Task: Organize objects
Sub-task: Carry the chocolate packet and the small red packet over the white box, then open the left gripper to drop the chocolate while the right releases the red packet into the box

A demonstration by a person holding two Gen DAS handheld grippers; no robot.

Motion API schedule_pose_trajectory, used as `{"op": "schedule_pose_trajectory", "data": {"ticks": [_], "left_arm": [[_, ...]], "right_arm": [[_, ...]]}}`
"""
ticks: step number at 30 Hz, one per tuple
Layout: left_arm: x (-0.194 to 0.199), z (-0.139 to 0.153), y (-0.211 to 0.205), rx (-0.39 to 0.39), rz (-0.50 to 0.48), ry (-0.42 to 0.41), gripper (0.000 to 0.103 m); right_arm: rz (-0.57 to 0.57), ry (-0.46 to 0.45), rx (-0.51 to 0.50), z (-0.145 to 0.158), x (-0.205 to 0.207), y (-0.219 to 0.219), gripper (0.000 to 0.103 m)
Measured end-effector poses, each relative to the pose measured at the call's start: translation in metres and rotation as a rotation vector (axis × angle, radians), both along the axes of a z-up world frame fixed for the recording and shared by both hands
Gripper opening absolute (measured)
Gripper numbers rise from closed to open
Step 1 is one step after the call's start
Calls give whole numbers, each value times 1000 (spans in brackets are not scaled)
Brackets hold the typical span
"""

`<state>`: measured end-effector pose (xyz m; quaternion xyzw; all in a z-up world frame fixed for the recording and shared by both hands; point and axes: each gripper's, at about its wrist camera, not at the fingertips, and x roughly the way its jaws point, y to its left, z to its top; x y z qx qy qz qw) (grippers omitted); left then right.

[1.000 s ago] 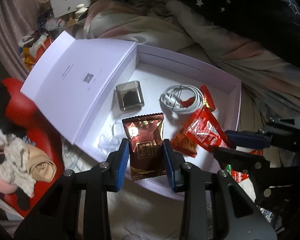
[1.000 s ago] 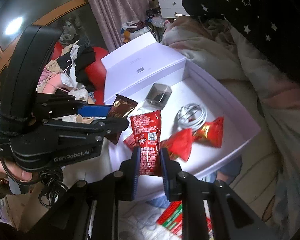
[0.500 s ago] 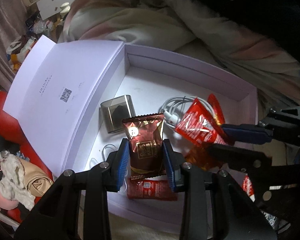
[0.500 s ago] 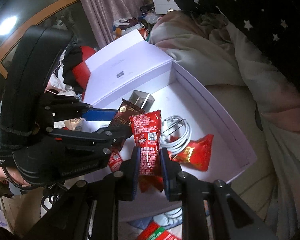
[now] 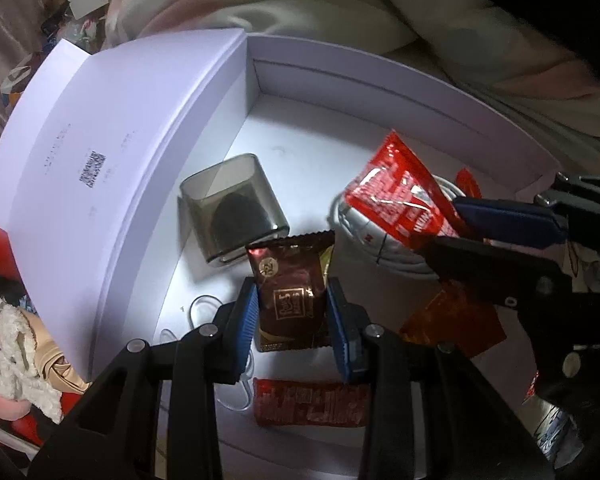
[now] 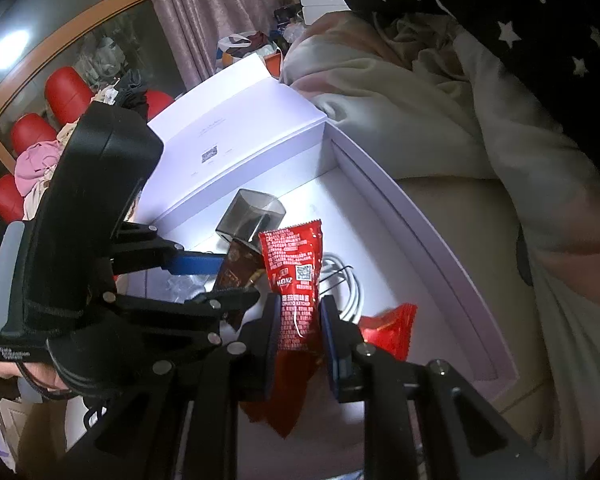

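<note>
Since a second ago both grippers have travelled forward over the open white cardboard box [image 5: 400, 76], so its floor now fills the left wrist view and a flat red snack bar wrapper [image 5: 312, 402] has come into sight below the left fingers. The left gripper [image 5: 292, 316] has its blue-padded fingers [image 5: 247, 320] closed on the sides of a dark brown foil sachet with gold print [image 5: 290, 292], which stands upright between them, above the box floor. The right gripper [image 6: 300, 332] clamps a red ketchup sachet with white lettering [image 6: 296, 280] between its fingers [image 6: 332, 340], also upright, its top edge poking out above the fingertips.

On the box floor, a smoky translucent plastic case [image 5: 232, 212] lies just behind the brown sachet, close to the hinged white lid [image 5: 112, 152], which is folded open to the left and bears a small printed code. A coiled white cable [image 5: 384, 252] lies to the right of the case, partly hidden by the ketchup sachet in the left view. A crumpled red foil packet [image 6: 392, 332] rests near the box's right wall, and a darker orange-red wrapper [image 5: 452, 320] sits under the right gripper's frame. The box rests on a bed covered by rumpled cream and pink bedding [image 6: 400, 112].
</note>
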<state>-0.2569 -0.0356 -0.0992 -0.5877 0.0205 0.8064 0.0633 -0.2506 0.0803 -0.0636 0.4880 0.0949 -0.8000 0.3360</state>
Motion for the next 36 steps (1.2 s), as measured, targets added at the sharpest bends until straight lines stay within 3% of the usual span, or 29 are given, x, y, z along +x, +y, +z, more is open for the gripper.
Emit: {"op": "schedule_pose_trajectory", "data": {"ticks": [26,36], "left_arm": [[22,-8,10,31,82,-46,33],[39,7,19,29,124,-4,33]], "right_arm": [[22,-10,-36,-5,7,0,21],[25,9,-22,9,19,12,20]]}}
